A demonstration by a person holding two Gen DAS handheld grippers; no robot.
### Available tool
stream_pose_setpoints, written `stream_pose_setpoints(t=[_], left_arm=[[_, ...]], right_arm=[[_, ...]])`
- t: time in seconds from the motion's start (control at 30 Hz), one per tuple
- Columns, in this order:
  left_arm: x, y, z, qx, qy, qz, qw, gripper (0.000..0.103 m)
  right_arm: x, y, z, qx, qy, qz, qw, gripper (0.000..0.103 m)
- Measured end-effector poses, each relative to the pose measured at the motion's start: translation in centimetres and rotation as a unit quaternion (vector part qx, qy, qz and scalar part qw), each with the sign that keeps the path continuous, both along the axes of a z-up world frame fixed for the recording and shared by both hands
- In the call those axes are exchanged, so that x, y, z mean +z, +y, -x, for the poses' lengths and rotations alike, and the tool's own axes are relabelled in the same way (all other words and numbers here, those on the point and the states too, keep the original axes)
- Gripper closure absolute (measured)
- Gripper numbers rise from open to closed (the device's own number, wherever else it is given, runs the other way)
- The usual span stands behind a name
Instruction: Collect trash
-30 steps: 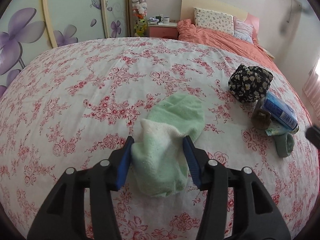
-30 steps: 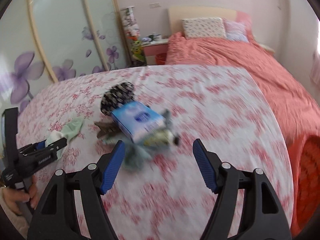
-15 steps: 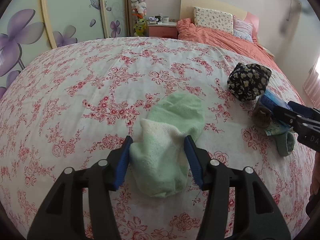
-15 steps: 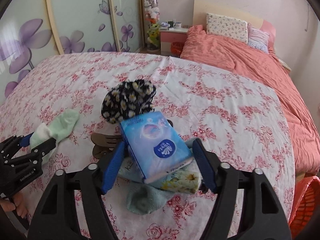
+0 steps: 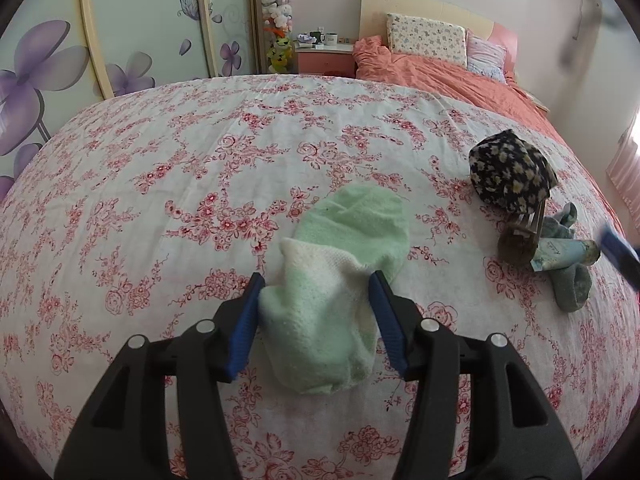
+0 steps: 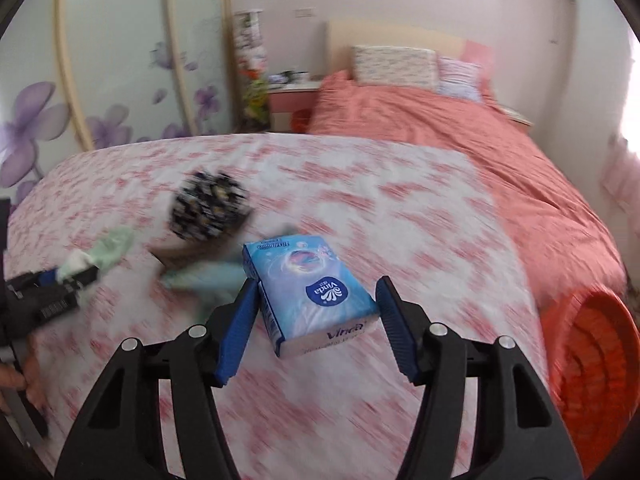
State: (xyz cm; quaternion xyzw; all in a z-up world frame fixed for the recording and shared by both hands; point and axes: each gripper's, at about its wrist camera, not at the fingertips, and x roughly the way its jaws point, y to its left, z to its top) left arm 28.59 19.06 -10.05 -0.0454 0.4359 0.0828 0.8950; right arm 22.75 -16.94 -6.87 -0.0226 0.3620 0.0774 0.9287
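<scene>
Lifted off the pile, tissue pack [image 6: 310, 292] sits clamped in right gripper [image 6: 316, 312]; left gripper [image 5: 314, 308] pinches green sock [image 5: 340, 280].

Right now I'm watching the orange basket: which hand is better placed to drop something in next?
Right. The right gripper holds the tissue pack near the basket.

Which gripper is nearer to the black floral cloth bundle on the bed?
Right. The right gripper, holding the blue tissue pack, is beside the black floral bundle. The left gripper grips the green sock, further away.
</scene>
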Motion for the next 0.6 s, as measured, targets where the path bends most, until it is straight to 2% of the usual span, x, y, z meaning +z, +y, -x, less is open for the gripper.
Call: stream_pose_setpoints(t=[0.07,0.13,0.23,0.33,0.37,0.43,0.6], left_arm=[[0.1,-0.2,0.1,-0.004,-0.003,0.008,1.0,0.052],[0.1,-0.9,0.5,-0.019,-0.007,0.021,0.9996,0.06],[0.3,-2.6,1.0,-0.051,-0.009,0.038,0.9979,0.066],[0.2,-4.2,1.4,-0.078,-0.006,0.04,0.9961,0.066],[0.2,-4.5,1.4,-0.077,-0.004,0.034,0.9964,0.063],[0.1,-4.6,1.3,-0.071,-0.002,0.036,0.9968,0.047],[0.1,-4.2,1.0,-0.053,0.007,0.027,0.9982,0.041]], right_arm=[[-1.0,-1.5,0.9,-0.022,0.012,0.003,1.0,0.043],[-1.8,-2.2,1.1,-0.027,0.028,-0.007,0.999,0.043],[-2.6,-2.7,1.1,-0.028,0.046,-0.02,0.998,0.042],[-2.9,-2.6,0.9,-0.025,0.052,-0.026,0.998,0.041],[-2.9,-2.5,0.8,-0.024,0.053,-0.027,0.998,0.04],[-2.9,-2.5,0.6,-0.021,0.054,-0.028,0.998,0.037],[-3.3,-2.2,0.2,-0.017,0.062,-0.018,0.998,0.034]])
